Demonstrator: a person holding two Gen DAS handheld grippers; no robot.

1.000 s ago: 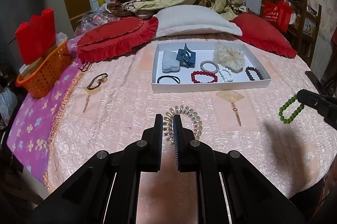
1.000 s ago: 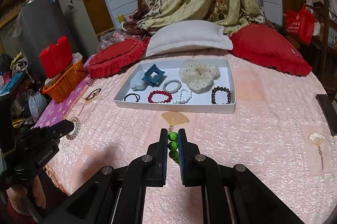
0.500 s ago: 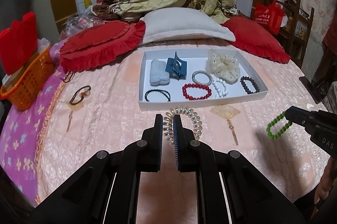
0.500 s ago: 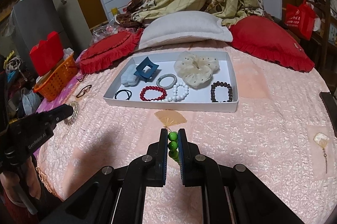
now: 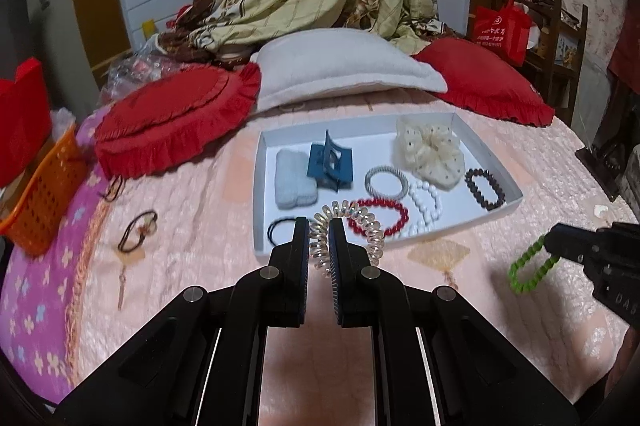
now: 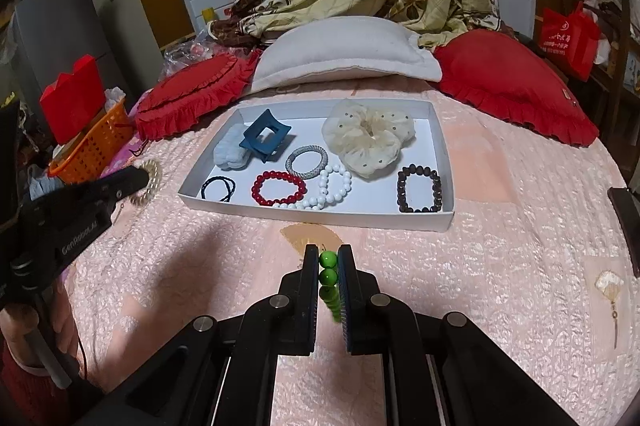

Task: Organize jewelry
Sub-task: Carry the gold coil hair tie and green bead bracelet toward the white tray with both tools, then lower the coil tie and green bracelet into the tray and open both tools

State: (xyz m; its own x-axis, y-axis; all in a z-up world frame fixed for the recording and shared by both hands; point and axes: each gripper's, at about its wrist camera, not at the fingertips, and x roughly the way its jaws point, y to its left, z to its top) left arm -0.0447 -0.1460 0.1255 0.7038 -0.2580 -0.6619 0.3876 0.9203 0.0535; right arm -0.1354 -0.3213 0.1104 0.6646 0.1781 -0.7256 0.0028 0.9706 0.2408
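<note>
Left claw (image 5: 319, 226) closed on a clear spiral hair tie (image 5: 346, 238), held above the near edge of the white tray (image 5: 260, 185). Right claw (image 6: 328, 254) closed on a green bead bracelet (image 6: 329, 268), held over the pink bedspread (image 6: 500, 266), just short of the tray's front wall. In the tray: blue hair clip (image 6: 264, 139), cream scrunchie (image 6: 368, 141), red bead bracelet (image 6: 279, 188), white bead bracelet (image 6: 334, 185), dark bead bracelet (image 6: 420, 188), black hair tie (image 6: 218, 187). One dark hair tie (image 5: 138, 236) lies on the bedspread left of the tray.
</note>
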